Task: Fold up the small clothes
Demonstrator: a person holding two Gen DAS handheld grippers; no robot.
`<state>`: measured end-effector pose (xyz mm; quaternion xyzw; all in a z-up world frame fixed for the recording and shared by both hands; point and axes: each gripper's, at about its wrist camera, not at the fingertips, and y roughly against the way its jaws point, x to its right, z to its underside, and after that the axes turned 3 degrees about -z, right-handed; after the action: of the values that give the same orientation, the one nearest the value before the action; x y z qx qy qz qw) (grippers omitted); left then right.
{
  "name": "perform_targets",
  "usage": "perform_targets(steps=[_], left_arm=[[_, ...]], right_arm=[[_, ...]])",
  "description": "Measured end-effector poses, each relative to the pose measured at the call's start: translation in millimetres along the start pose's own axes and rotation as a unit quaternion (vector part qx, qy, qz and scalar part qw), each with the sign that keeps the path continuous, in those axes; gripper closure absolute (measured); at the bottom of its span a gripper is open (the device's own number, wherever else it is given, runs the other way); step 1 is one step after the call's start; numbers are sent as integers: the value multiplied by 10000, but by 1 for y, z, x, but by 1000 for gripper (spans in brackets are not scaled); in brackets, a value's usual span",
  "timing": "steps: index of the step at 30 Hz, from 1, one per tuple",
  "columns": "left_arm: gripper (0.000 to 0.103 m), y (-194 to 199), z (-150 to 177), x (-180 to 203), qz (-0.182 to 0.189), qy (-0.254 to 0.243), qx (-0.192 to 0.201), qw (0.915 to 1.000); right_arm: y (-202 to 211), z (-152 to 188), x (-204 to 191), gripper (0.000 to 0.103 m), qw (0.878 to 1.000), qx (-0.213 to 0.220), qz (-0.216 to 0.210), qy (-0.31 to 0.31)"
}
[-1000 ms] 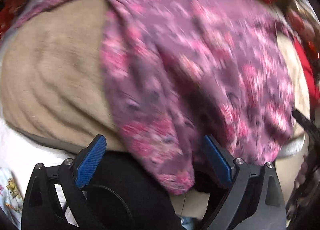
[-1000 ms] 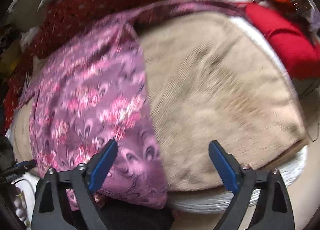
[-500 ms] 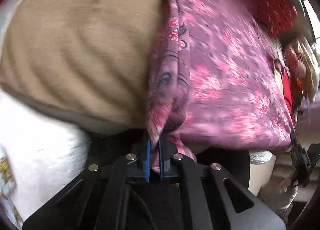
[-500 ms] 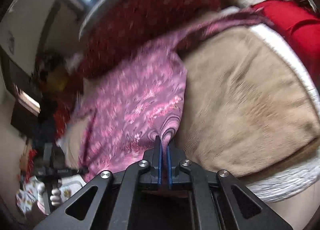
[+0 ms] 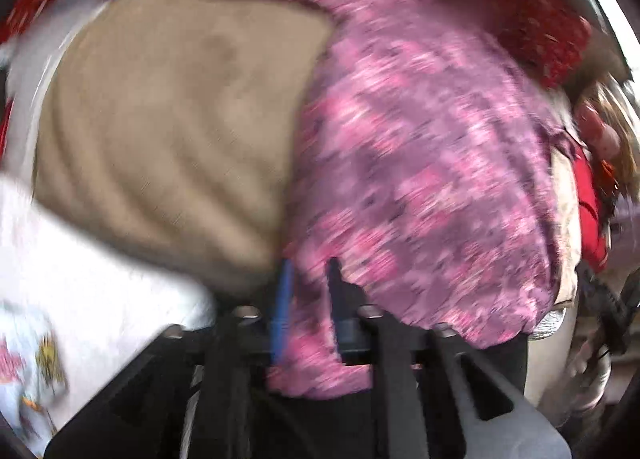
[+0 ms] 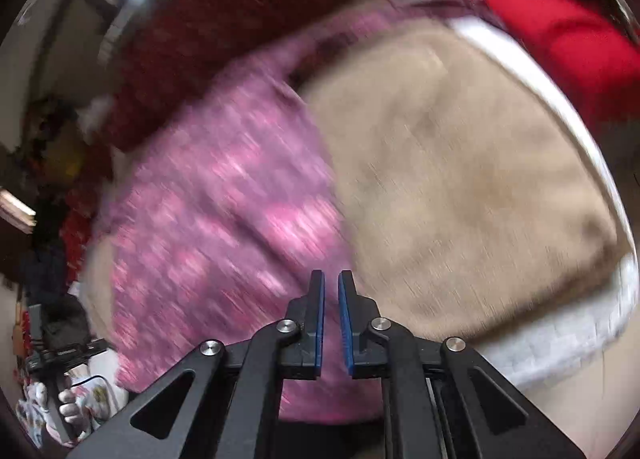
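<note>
A purple garment with a pink flower print (image 5: 420, 163) lies spread over a beige cushion (image 5: 172, 131); both views are blurred by motion. My left gripper (image 5: 310, 271) is at the garment's near corner. Its jaws are opening, and a fold of the fabric still hangs between the fingers and over the gripper body. In the right wrist view the same garment (image 6: 208, 227) covers the left half of the cushion (image 6: 460, 187). My right gripper (image 6: 330, 279) hangs over the garment's right edge, its jaws opening by a narrow gap, with no cloth pinched that I can see.
A dark red patterned cloth (image 6: 240, 19) lies behind the garment, and a bright red cloth (image 6: 560, 43) at the far right. A white quilted cover (image 6: 560, 339) edges the cushion. White printed fabric (image 5: 28, 359) sits at the lower left. A gloved hand (image 6: 68, 407) shows at the left.
Both grippers went from wide open to shut on the garment's near edge and rose with it. Now both pairs of jaws have parted again, the left wider than the right.
</note>
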<state>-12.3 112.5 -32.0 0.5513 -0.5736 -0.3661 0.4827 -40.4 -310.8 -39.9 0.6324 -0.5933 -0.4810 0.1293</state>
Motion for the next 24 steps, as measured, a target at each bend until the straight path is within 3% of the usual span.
perform_targets(steps=[1,2,5,8,9,11,12,15,19,24], left_arm=[[54,-3,-23,6,58,-56,105,9999],[50,-16,-41,12,33,-120,211,9997],[50,-57,-71,23,-182,-307,156,9992],[50,-92,-78,37,-568,-490,-89,9971],[50,-91,-79,40,-645,-618,-40,9960],[50,-82,-83,44,-619,-823,80,9946],[50,-78,-86,45,-574,-870,96,9945],[50,-64,-103,47,-404,-921,198,9947],[50,-63,-131,56,-275,-861,273,9955],[50,-95,-154,89,1,-655,113,9978]], right_arm=[[-1,-7,-9,77,9998,130,-82,117],[-2,-11,-15,74,9996,193,-113,185],[-38,-25,-30,74,9987,102,-30,507],[-94,-22,-26,77,9934,-805,465,673],[-95,-25,-25,80,9939,-803,385,653],[-76,-48,-12,80,9983,-468,44,342],[-66,-61,-2,74,9996,-237,-5,153],[-33,-119,60,59,9950,576,167,-802],[-19,-200,153,57,9687,1179,561,-2112],[-51,-284,207,51,9470,1345,494,-2876]])
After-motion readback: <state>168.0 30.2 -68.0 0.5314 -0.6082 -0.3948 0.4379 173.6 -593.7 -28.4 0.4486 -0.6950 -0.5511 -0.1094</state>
